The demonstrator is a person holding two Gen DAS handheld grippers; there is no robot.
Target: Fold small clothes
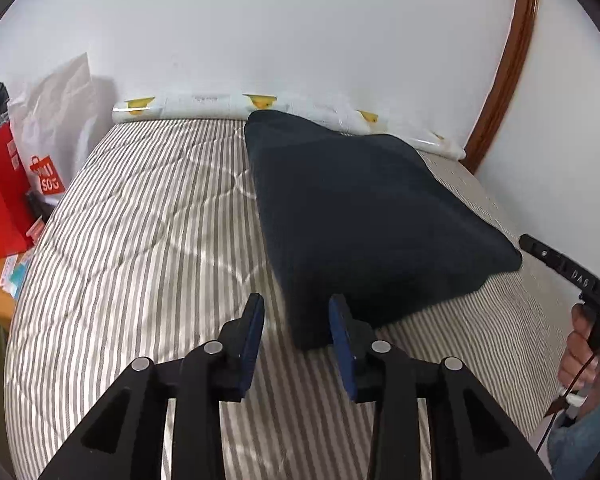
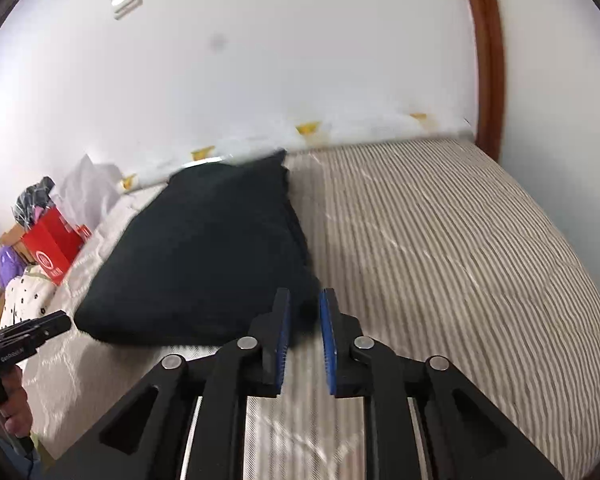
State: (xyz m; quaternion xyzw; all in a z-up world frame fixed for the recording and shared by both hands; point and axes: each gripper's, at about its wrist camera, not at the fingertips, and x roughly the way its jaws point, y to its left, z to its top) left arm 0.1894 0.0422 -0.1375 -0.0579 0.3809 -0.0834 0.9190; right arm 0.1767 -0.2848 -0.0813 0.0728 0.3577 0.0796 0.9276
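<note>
Looks well along: dark navy folded fabric garment (image 1: 364, 216) lying in a compact, roughly rectangular slab on the grey-and-white striped quilted bed (image 1: 140, 240), far edge near the white wall (image 1: 300, 32) and the rolled white plastic sheet with yellow marks (image 1: 204, 106). No loose sleeves or trailing hems showing; edges fairly even, near corner slightly puffed. Judged as a fold just laid down, with perhaps a last smoothing or setting aside left. Cannot tell whether another fold is intended, or whether more clothes wait among the clutter beside the red paper shopping bag (image 1: 0, 200).

Left claw (image 1: 296, 320): blue-padded jaws a moderate way apart, nothing clamped. Right-hand pad (image 1: 342, 344) sits just at the near corner of the garment, overlapping it in view; touching or merely in front, cannot tell. Left-hand pad over bare bedding.

Right claw (image 2: 305, 316): jaws parted only narrowly, gap clearly visible between the blue pads, nothing pinched. Dark corner of the garment just beyond the tips, seemingly apart from them. Both claws appear free of the cloth.
</note>
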